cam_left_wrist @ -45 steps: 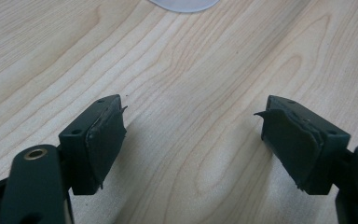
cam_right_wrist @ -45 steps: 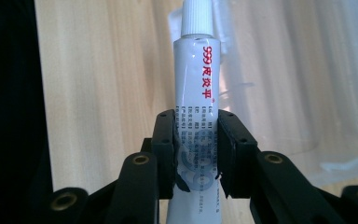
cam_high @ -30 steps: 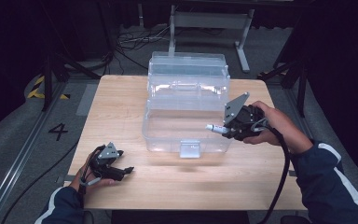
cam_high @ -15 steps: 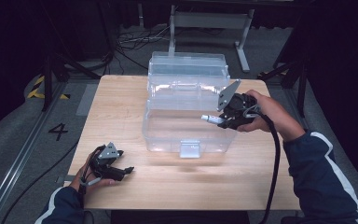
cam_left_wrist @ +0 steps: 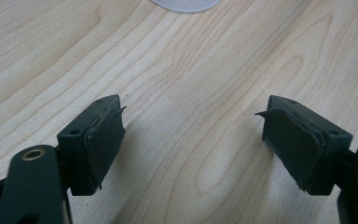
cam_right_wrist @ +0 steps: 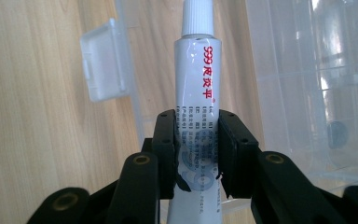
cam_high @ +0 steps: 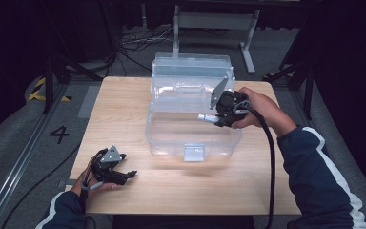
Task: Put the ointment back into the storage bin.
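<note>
A clear plastic box [cam_high: 190, 138] with its lid tipped back stands at the middle of the wooden table [cam_high: 124, 105]. My right gripper [cam_high: 214, 118] hovers over the box's right side, shut on a white ointment tube [cam_high: 204, 117] with red lettering [cam_right_wrist: 198, 98]; the tube's ribbed cap points left across the open box. In the right gripper view the box's front latch [cam_right_wrist: 103, 60] lies to the left of the tube. My left gripper [cam_high: 129, 174] rests near the table's front left corner, open, with bare wood between its pads [cam_left_wrist: 98, 140].
A metal stand [cam_high: 214, 19] and loose cables [cam_high: 133, 40] lie on the floor behind the table. A floor marking "4" [cam_high: 59, 134] sits left of the table. The right gripper's cable [cam_high: 269, 162] trails down over the table's right side.
My right gripper has carried the tube away from the front edge and up over the box's right side. The left gripper has stayed where it was.
</note>
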Demonstrator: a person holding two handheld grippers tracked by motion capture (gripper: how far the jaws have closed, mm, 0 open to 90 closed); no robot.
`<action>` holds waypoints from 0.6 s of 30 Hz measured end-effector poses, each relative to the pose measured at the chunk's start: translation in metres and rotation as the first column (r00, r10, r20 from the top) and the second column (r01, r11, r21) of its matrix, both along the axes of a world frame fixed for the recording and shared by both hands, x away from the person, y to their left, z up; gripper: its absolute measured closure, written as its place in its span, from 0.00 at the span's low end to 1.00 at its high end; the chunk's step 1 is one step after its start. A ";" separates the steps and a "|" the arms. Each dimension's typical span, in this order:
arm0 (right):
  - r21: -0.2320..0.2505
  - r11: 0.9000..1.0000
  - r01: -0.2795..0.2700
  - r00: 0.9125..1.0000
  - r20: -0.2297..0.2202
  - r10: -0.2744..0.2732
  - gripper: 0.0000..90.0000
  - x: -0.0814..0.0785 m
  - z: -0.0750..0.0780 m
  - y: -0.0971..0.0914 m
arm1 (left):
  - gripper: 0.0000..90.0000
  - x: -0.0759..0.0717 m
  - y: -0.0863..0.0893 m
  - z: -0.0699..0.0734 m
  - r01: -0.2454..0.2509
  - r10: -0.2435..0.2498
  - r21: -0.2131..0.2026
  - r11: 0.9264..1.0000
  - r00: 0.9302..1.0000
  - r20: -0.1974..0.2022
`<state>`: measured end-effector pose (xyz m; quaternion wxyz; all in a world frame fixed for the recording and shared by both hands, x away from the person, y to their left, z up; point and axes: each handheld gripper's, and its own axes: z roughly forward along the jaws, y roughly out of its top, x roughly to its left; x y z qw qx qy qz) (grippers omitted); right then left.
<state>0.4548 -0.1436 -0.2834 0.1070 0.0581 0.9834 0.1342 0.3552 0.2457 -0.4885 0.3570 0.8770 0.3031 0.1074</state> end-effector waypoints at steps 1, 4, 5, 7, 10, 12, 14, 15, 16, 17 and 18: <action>-0.011 1.000 0.004 1.000 -0.011 -0.004 0.79 0.003 -0.004 0.002 | 0.23 0.000 0.000 0.000 0.000 0.000 0.000 1.000 1.000 0.000; -0.020 1.000 -0.002 1.000 -0.011 0.001 0.79 0.006 -0.007 0.004 | 0.23 0.000 0.000 0.000 0.001 -0.001 0.000 1.000 1.000 0.000; -0.020 1.000 0.003 1.000 -0.023 -0.003 0.79 0.007 -0.009 0.005 | 0.23 0.000 0.000 0.000 0.001 -0.001 0.000 1.000 1.000 0.000; -0.030 1.000 -0.001 1.000 -0.025 0.001 0.79 0.011 -0.013 0.006 | 0.23 0.000 0.000 0.000 0.001 -0.001 0.000 1.000 1.000 0.000; -0.041 0.999 -0.002 0.999 -0.041 0.000 0.79 0.014 -0.021 0.010 | 0.23 0.000 0.000 0.000 0.001 -0.001 0.000 1.000 1.000 0.000; -0.047 0.999 -0.006 0.999 -0.045 0.004 0.79 0.016 -0.025 0.011 | 0.23 0.000 0.000 0.000 0.000 0.000 0.000 1.000 1.000 0.000; -0.054 0.999 -0.008 0.999 -0.048 0.005 0.79 0.018 -0.029 0.012 | 0.23 0.000 0.000 0.000 0.001 -0.001 0.000 1.000 1.000 0.000; -0.056 0.998 -0.005 0.999 -0.052 0.003 0.79 0.018 -0.031 0.012 | 0.23 0.000 0.000 0.000 0.001 -0.001 0.000 1.000 1.000 0.000; -0.060 0.998 -0.007 0.999 -0.054 0.004 0.79 0.019 -0.033 0.013 | 0.23 0.000 0.000 0.000 0.001 -0.001 0.000 1.000 1.000 0.000; -0.060 0.998 -0.003 0.998 -0.061 -0.001 0.79 0.020 -0.036 0.013 | 0.23 0.000 0.000 0.000 0.001 -0.001 0.000 1.000 1.000 0.000; -0.059 0.998 -0.006 0.998 -0.059 0.003 0.79 0.020 -0.037 0.013 | 0.23 0.000 0.000 0.000 0.001 -0.001 0.000 1.000 1.000 0.000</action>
